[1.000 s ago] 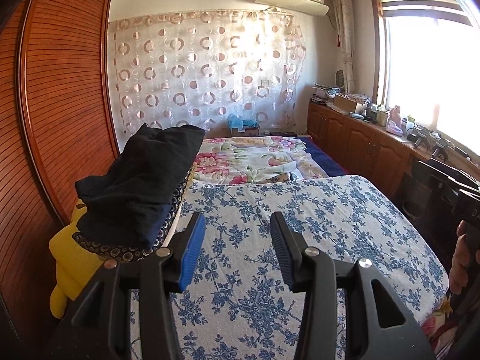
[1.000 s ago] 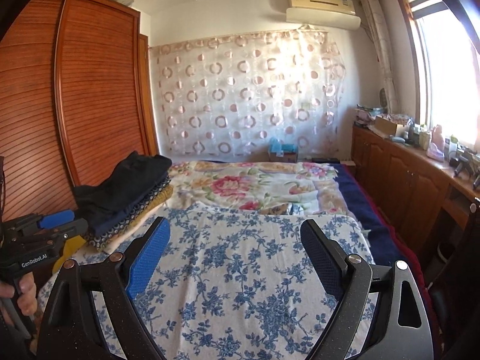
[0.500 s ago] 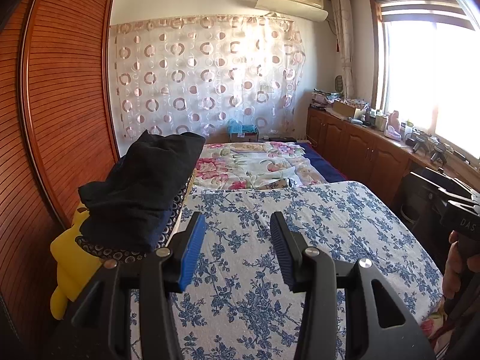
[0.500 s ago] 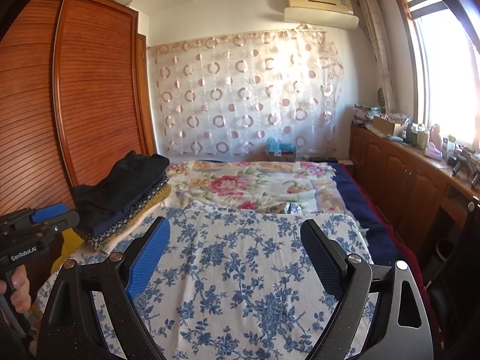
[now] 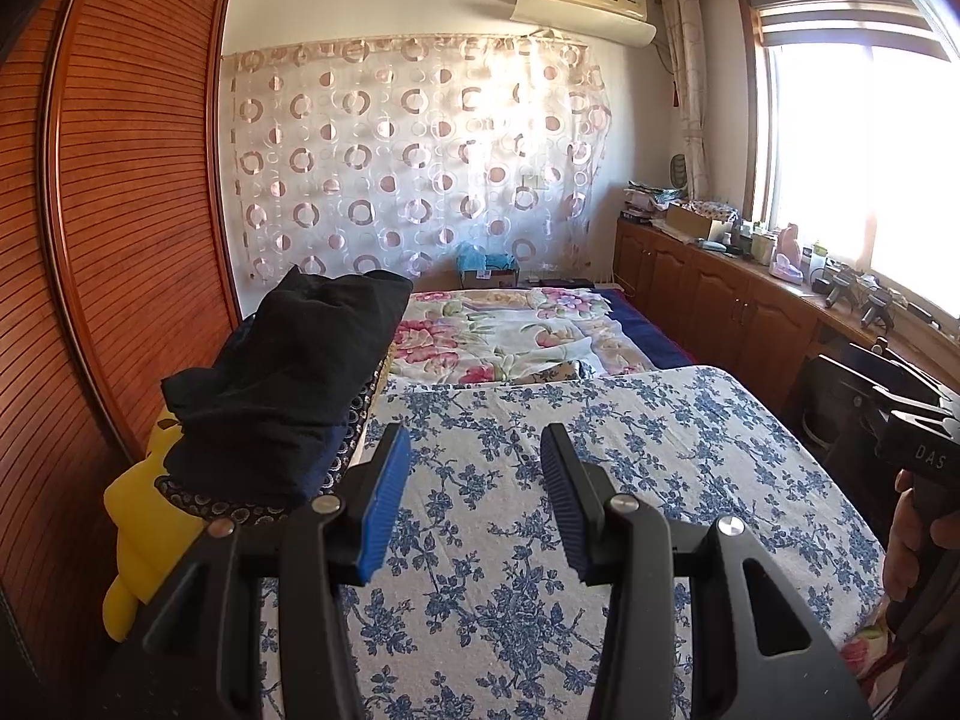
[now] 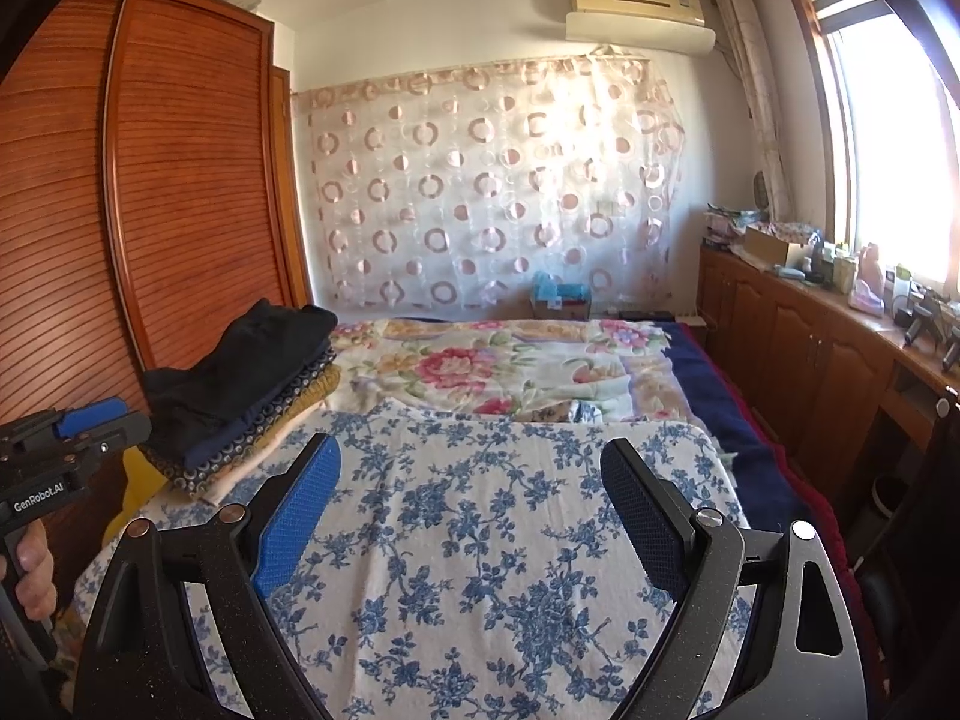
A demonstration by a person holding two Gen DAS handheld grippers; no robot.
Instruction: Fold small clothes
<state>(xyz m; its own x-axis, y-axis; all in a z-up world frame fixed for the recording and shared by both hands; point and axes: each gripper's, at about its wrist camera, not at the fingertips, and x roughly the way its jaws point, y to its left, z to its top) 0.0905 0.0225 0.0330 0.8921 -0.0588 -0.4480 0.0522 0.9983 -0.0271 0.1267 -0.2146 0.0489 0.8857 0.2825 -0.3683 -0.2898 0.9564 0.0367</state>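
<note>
where tongs [image 5: 474,450] gape empty, soft folded clothes [image 5: 288,384] lie stacked.

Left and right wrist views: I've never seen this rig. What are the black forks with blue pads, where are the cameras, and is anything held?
Each fork is a hand-held two-finger claw; a person grips one per hand, with a camera looking along its fingers. The left claw and the right claw are both open and empty above a blue-flowered cloth spread on the bed. A stack of folded clothes, dark on top, sits by the wardrobe. Each view catches the other claw's handle at its edge.
</note>
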